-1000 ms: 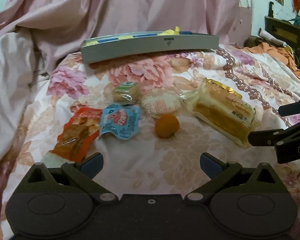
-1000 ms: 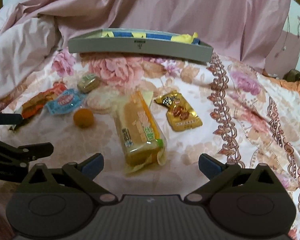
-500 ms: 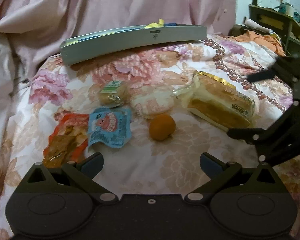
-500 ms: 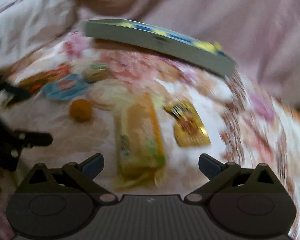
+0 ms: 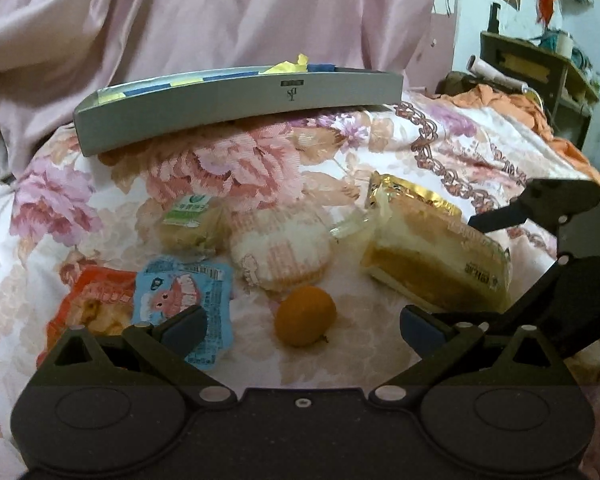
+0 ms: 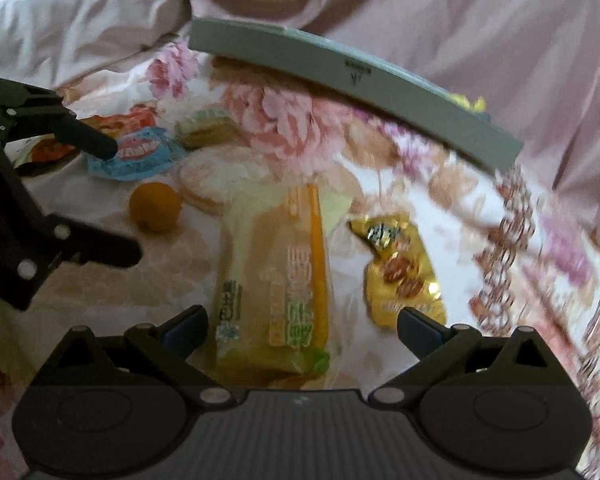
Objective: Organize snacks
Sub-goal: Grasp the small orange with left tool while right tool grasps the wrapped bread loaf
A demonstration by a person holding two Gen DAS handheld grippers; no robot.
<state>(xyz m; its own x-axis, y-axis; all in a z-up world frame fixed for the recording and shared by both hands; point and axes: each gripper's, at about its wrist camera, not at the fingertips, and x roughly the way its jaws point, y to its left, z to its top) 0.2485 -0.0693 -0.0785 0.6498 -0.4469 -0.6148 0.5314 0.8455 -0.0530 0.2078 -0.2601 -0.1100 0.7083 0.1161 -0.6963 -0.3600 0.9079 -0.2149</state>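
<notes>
Snacks lie scattered on a floral bedspread (image 5: 260, 160), taken here from left to right in the left wrist view. At about 8 o'clock sits an orange-red packet (image 5: 90, 304), its right edge touching a blue packet (image 5: 188, 296) with a cartoon print, part of which is hidden behind the left gripper's (image 5: 300, 326) left finger. Above the blue packet, near 10 o'clock, is a small green-labelled cake (image 5: 190, 218), and just beside that, near the centre, a round pale rice cracker in a clear wrapper (image 5: 280, 254). A small orange fruit (image 5: 305, 315) rests below the cracker, squarely between the left gripper's widely parted fingers (nothing is held). At 3 o'clock lies a long wrapped sponge cake (image 5: 436, 258), with a gold packet (image 5: 416, 196) peeking out behind it. The right gripper (image 6: 300, 326) hovers over that sponge cake (image 6: 276, 288), its jaws also spread apart and empty; in its own blurred view the cake runs up the middle between the fingers, the gold packet (image 6: 400, 276) at 3 o'clock just beside it. At 12 o'clock, well apart from the snacks, a long grey tray (image 5: 236, 110) stands at the far end of the bedspread, with yellow and blue wrappers showing over its rim, against draped pink cloth (image 5: 220, 16).
</notes>
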